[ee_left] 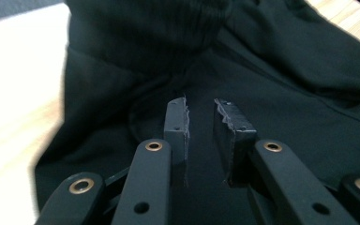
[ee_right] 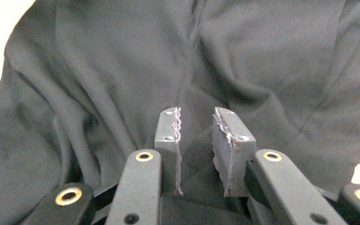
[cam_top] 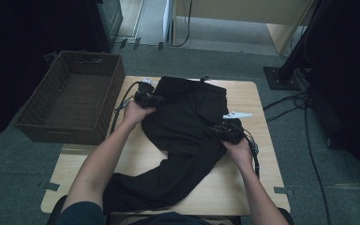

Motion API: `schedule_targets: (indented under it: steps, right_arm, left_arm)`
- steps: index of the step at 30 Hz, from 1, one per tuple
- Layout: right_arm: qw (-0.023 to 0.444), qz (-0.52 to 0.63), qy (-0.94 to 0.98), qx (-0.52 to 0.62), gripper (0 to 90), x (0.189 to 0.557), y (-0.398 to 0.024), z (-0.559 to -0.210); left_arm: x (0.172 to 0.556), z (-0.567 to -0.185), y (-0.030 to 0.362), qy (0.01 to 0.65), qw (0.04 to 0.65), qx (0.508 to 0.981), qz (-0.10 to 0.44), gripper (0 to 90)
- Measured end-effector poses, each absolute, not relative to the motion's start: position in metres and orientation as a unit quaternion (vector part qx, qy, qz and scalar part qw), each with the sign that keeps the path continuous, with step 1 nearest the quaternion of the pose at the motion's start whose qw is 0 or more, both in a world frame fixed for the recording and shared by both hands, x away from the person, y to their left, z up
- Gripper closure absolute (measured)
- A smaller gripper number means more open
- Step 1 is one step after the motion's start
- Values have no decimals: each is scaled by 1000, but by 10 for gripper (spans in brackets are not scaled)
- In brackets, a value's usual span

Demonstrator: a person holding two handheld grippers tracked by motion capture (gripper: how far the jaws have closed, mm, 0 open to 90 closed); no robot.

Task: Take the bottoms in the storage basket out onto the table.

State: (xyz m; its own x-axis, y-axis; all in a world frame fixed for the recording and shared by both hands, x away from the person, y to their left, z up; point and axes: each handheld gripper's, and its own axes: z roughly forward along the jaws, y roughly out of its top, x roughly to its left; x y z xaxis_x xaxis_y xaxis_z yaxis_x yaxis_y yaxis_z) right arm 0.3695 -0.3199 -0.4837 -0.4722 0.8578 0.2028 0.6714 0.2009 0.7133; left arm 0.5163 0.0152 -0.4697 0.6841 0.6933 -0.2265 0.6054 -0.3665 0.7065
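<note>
Trousers (cam_top: 183,126) lie between your left fingers (ee_left: 177,123) and right fingers (ee_right: 168,129); both pairs gape narrowly, gripping nothing, poised to pinch fabric.

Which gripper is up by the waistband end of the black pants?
The left gripper, beside the wicker basket. The right gripper sits lower, at the black pants' opposite edge near mid-leg.

One black garment (cam_top: 183,131) (rumpled), one wicker basket (cam_top: 70,101), one table (cam_top: 258,98)
</note>
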Motion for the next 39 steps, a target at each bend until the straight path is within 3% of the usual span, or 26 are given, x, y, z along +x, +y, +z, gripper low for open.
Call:
schedule_targets:
  steps: [4,7,11,14,17,20,29,39]
  right_arm:
    - [105,371,770,508,699,374,-321,-498]
    - [104,362,774,508,666,376,-319,-505]
    - [107,374,770,505,648,365,-314,-493]
    - [123,378,775,492,621,353,-310,-486]
    - [137,373,783,479,536,339,-309,-486]
    - [156,368,792,462,533,326,-309,-491]
    - [154,347,793,476,533,344,-301,-508]
    - [174,361,775,489,570,421,-281,-513]
  left_arm:
    - [504,-478,8,389,402,827,50,752]
    - [482,-477,4,378,407,831,41,695]
    - [445,-475,2,347,406,844,53,684]
    - [421,-478,3,335,399,852,53,679]
    - [404,-485,4,332,398,854,45,672]
    - [392,-494,2,324,385,863,45,662]
    - [404,-511,5,346,382,855,60,661]
    - [470,-508,25,425,373,822,68,672]
